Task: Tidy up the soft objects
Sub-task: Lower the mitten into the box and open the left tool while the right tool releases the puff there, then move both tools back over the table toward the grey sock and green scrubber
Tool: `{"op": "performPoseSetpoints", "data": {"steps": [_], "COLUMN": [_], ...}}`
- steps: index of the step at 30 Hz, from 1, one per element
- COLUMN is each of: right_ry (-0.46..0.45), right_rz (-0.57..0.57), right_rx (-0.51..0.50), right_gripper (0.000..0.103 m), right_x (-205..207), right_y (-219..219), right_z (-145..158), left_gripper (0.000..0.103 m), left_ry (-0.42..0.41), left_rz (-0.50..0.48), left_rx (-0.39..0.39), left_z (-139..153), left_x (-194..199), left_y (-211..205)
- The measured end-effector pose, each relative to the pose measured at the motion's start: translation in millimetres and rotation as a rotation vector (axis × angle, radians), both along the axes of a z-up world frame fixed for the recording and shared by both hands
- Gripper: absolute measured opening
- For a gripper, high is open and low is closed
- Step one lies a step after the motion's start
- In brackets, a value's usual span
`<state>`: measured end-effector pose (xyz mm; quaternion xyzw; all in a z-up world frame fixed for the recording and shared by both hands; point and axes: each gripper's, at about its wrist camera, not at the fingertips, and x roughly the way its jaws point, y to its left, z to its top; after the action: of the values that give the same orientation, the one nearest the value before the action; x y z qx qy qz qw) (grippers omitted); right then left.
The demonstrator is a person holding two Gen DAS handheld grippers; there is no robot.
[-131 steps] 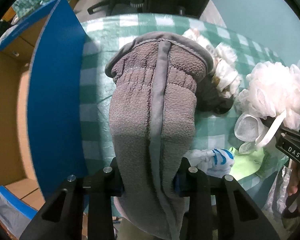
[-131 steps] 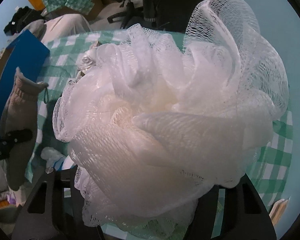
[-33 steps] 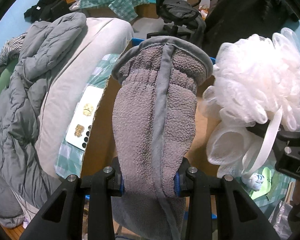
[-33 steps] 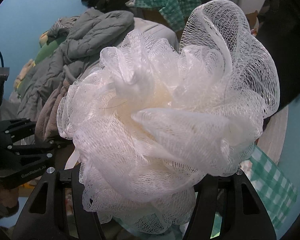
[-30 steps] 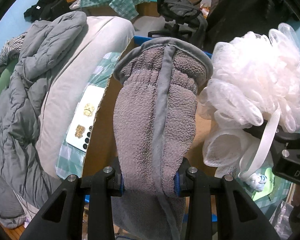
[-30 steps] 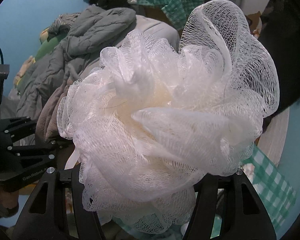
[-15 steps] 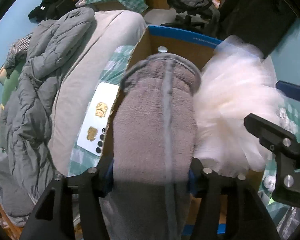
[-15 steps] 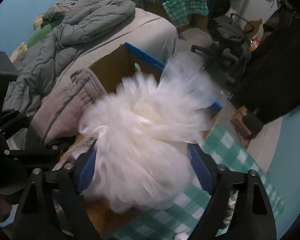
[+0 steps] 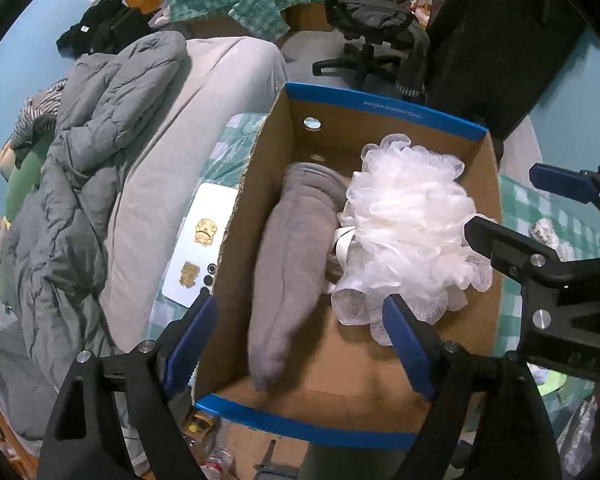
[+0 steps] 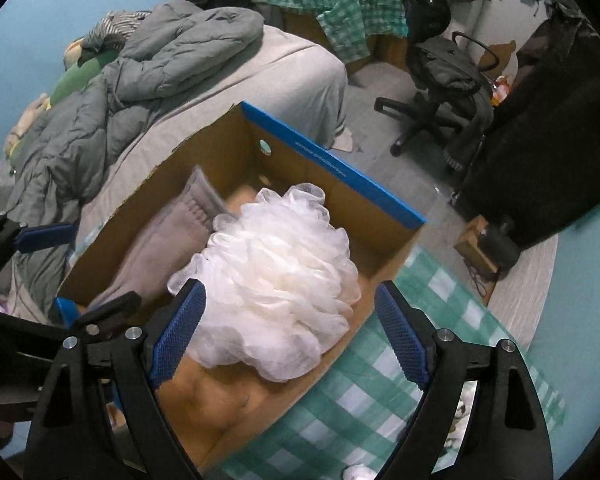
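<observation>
A cardboard box with blue rims (image 9: 384, 110) (image 10: 332, 168) stands open below both grippers. Inside it lie a grey fleece mitt (image 9: 292, 264) (image 10: 160, 248) on the left and a white mesh bath puff (image 9: 412, 232) (image 10: 284, 276) on the right, side by side and touching. My left gripper (image 9: 300, 332) hovers above the mitt, its jaws opening wide, pads clear of the cloth. My right gripper (image 10: 288, 324) hangs over the puff, open, with its pads apart from the mesh. The right gripper's black body (image 9: 560, 280) shows at the right of the left wrist view.
A bed with a grey duvet (image 9: 80, 152) (image 10: 140, 60) lies left of the box. A white phone (image 9: 200, 248) rests on green checked cloth (image 10: 380, 380) beside the box. An office chair (image 10: 440, 72) and a dark wardrobe (image 10: 560, 100) stand beyond.
Both grippers have let go: the mitt and the puff dropped from the jaws into the box. Both pairs of jaws have spread wide.
</observation>
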<state>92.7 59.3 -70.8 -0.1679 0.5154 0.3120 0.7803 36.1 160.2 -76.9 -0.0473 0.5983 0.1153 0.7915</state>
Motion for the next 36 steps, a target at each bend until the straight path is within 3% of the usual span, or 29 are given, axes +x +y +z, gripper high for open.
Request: {"op": "performPoseSetpoints", "data": {"steps": [19, 36], "right_ry": [-0.023, -0.036], "right_rz": [-0.048, -0.142], "right_rx": [0.064, 0.074], "right_gripper": [0.086, 0.086], "right_x": [-16.8, -40.8], "right_y": [-36.9, -98.0], "right_z": [32.7, 48.3], "left_gripper": [0.086, 0.086], "left_ry": [-0.045, -0.071], "left_rz": [0.006, -0.113], "left_rx": [-0.039, -0.03], "left_z": [30.1, 47.8], "left_x": [-27.0, -39.4], "left_y": [-21.4, -72.4]}}
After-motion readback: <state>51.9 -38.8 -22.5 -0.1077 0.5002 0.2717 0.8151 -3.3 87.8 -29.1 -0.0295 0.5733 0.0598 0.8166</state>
